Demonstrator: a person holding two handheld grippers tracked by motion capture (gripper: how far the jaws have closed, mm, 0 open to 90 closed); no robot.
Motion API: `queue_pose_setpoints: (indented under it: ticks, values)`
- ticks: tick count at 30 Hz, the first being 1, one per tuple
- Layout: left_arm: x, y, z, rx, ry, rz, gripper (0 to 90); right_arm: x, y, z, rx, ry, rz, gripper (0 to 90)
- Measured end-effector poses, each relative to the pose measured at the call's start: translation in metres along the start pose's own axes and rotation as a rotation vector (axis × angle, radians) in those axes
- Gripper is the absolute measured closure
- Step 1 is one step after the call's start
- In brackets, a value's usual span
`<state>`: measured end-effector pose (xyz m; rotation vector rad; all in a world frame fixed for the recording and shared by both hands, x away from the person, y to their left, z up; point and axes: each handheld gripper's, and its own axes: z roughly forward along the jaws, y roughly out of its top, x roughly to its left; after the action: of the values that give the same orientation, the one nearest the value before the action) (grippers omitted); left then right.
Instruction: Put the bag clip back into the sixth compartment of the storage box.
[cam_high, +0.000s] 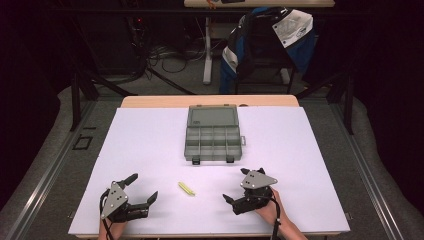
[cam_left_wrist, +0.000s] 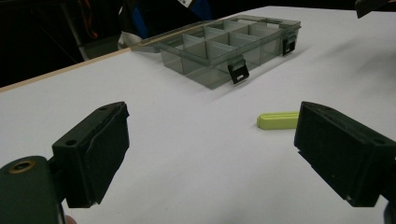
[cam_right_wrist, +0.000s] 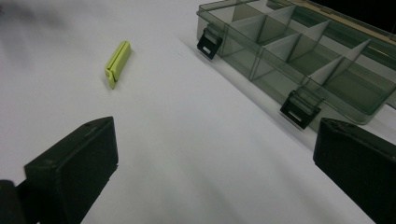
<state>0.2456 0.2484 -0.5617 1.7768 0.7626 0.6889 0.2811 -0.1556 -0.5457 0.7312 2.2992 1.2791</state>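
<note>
Your left gripper and right gripper both have their jaws spread wide with nothing between them. The clip lies flat on the white table between them, well short of the open box. It is small, thin and yellow-green, so a shallow or off-centre pinch could flick it away.

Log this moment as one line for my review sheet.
left gripper: open, empty | right gripper: open, empty | yellow clip: on table between grippers | organizer box: lid open
</note>
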Motion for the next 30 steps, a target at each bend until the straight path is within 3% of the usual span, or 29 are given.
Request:
queue_pose_setpoints:
  ticks: [30]
  values:
    - [0.000,0.001,0.001,0.000,-0.006,0.006,10.4,0.025,0.043,0.042,0.102,0.111,-0.001,0.0]
